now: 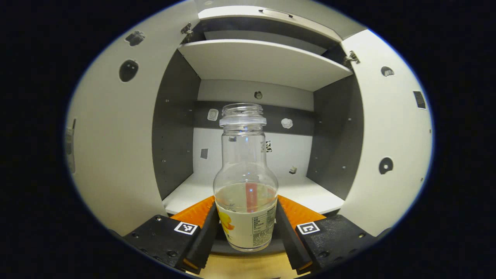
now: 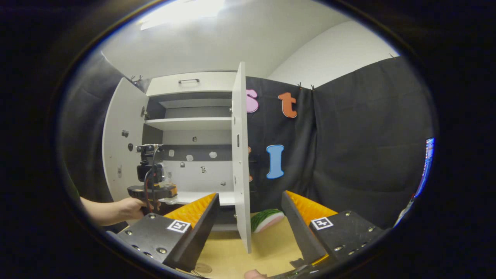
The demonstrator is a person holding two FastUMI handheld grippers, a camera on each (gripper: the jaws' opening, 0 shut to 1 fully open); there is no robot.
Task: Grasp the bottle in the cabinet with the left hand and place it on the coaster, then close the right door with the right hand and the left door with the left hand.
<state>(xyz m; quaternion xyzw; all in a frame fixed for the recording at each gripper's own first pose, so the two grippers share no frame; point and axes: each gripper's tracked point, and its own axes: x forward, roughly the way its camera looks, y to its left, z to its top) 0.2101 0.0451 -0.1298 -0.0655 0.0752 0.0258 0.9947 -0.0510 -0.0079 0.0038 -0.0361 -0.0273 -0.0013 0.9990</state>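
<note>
A clear glass bottle (image 1: 245, 182) with no cap and a printed label stands upright between the fingers of my left gripper (image 1: 246, 205). Both black pads press on its lower body, and it hangs just in front of the cabinet's bottom shelf (image 1: 314, 195), above the wooden table (image 1: 248, 267). The white cabinet has both doors open: the left door (image 1: 112, 147) and the right door (image 1: 387, 128). In the right gripper view my right gripper (image 2: 250, 209) is open and holds nothing. The right door (image 2: 241, 155) stands edge-on straight ahead of it. A hand (image 2: 130, 209) holds the left gripper (image 2: 153, 190) at the cabinet mouth.
A green-rimmed, pink slice-shaped thing (image 2: 267, 219) lies on the table (image 2: 271, 248) right of the door's lower edge. A small flat round thing (image 2: 203, 267) shows at the near table edge. An upper shelf (image 1: 263, 62) spans the cabinet. Black cloth walls the right side.
</note>
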